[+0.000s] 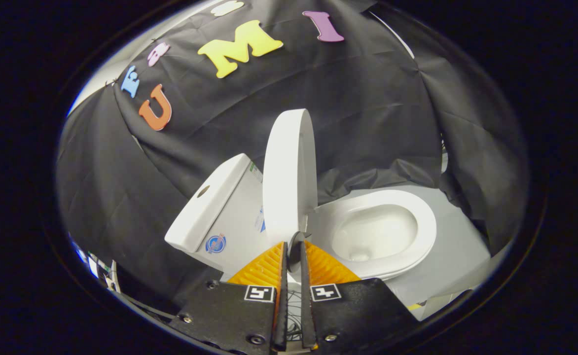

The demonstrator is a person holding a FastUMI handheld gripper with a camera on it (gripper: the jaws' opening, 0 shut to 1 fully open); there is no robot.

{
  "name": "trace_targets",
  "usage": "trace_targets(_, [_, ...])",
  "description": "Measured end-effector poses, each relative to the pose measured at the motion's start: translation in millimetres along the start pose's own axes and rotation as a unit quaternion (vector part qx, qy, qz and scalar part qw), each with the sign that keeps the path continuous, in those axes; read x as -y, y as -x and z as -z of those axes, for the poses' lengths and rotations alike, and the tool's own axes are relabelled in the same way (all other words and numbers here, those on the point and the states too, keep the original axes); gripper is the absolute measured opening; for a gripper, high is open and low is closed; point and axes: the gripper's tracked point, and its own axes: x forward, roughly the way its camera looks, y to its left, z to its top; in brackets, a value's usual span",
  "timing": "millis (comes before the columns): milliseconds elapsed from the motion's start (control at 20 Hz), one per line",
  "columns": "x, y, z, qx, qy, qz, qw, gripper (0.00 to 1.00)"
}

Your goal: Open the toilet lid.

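Toilet lid (289, 172) is seen raised upright, between the white tank (215, 207) on its left and the open seat and bowl (382, 231) on its right. The tool (294, 246) is held nearly closed just below the lid's lower edge, with a small dark piece (296, 242) seen between its fingertips; whether it is gripped cannot be told.

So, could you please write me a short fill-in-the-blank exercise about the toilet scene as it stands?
1. The white oval plastic toilet lid stands ____, raised off the seat.
2. The white ceramic toilet bowl lies uncovered and looks ____ inside.
3. The white rectangular cistern stands behind the lid, against the ____ cloth wall.
4. The tool has its fingers nearly ____, close below the lid's lower edge.

Missing words: upright; white; black; shut
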Motion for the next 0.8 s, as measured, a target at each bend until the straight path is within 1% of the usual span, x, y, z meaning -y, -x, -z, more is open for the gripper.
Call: trace_targets(800, [-60.2,-12.1,7.0,-0.002,0.074,0.012,0.997,0.16])
